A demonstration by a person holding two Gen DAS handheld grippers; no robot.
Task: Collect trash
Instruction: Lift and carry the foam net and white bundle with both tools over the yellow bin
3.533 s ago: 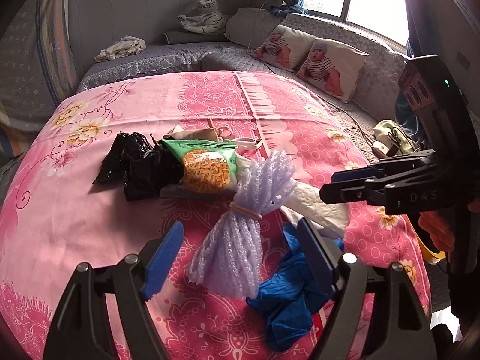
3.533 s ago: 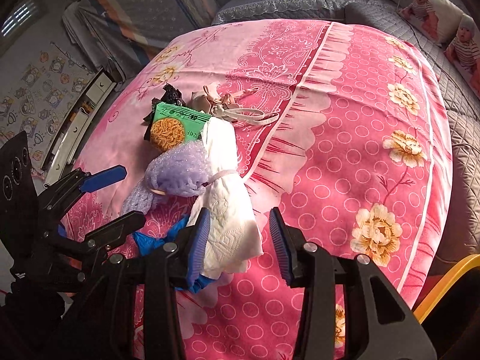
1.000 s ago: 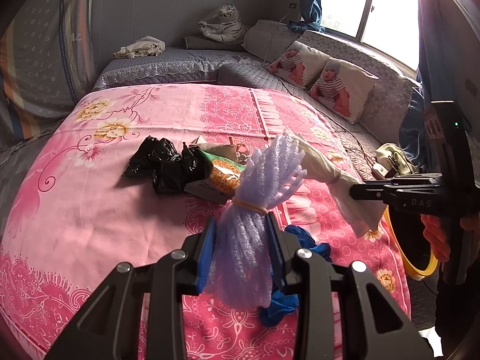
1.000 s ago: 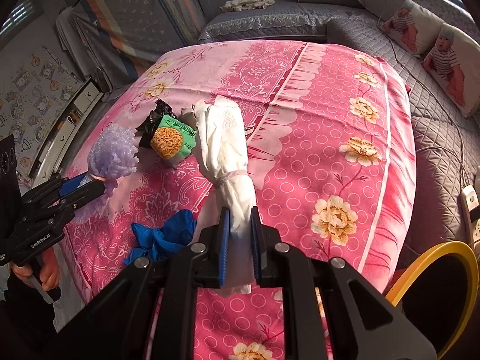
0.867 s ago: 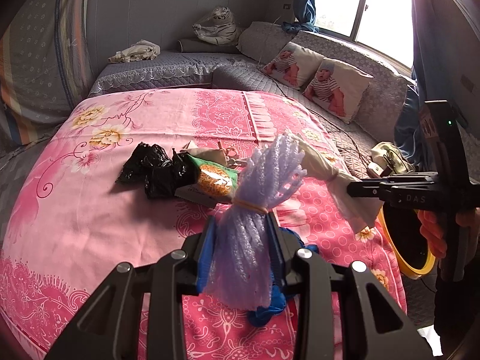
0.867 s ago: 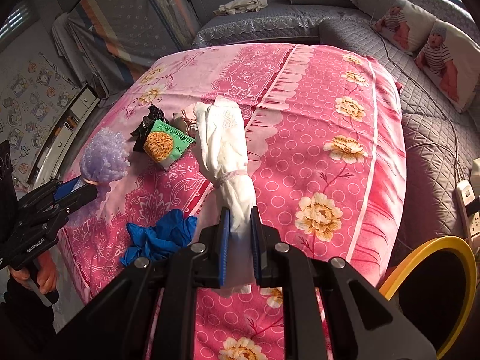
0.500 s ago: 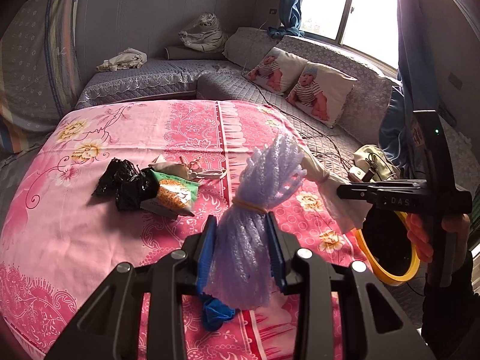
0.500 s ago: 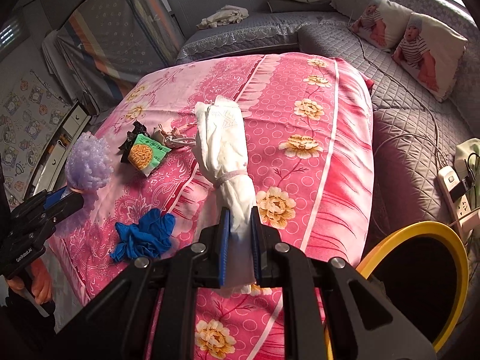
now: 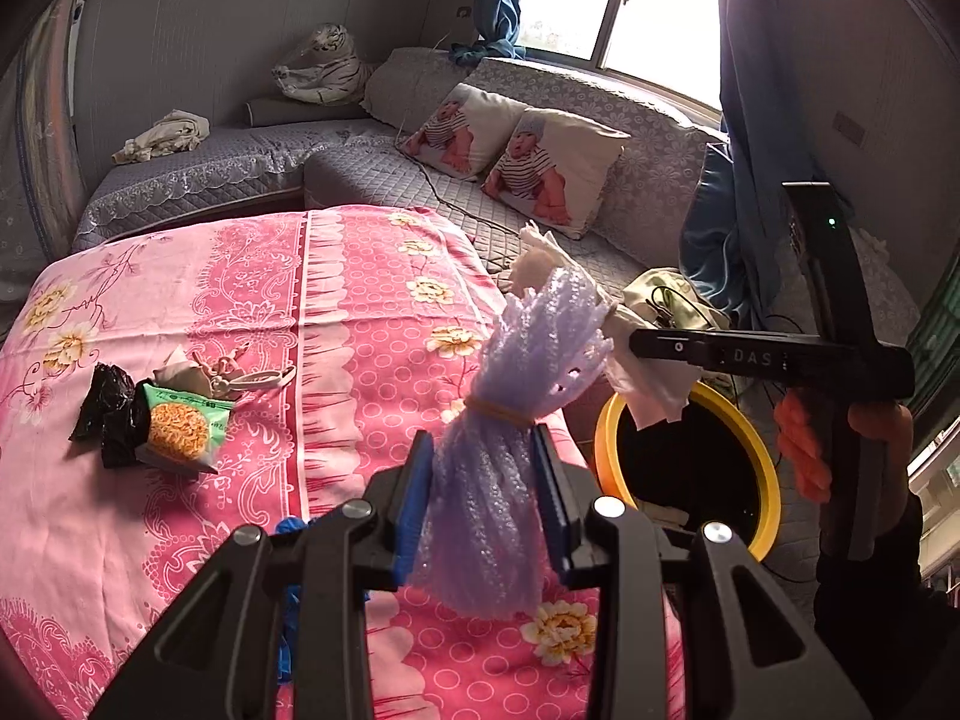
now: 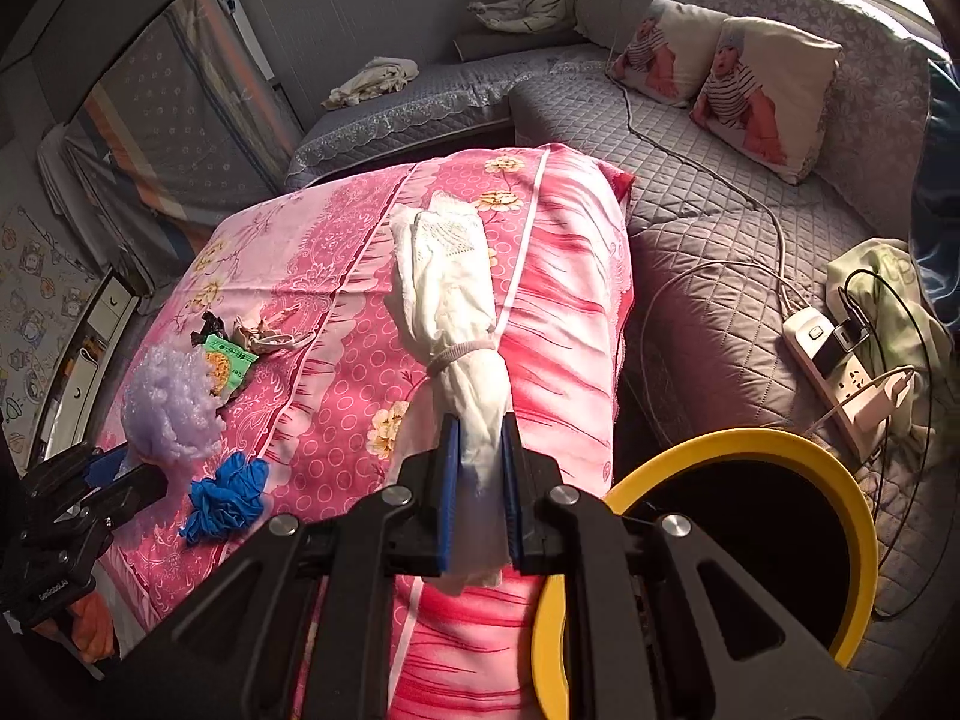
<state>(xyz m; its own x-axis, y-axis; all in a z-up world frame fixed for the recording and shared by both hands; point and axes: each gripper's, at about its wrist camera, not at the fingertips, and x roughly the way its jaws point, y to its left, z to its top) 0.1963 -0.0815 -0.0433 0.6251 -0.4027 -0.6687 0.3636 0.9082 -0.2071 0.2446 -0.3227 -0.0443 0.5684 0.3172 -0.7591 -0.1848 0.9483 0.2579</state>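
White letters "DAS" stand on the side of the right gripper [image 9: 654,350]; print on the green snack packet [image 9: 183,429] is unreadable.
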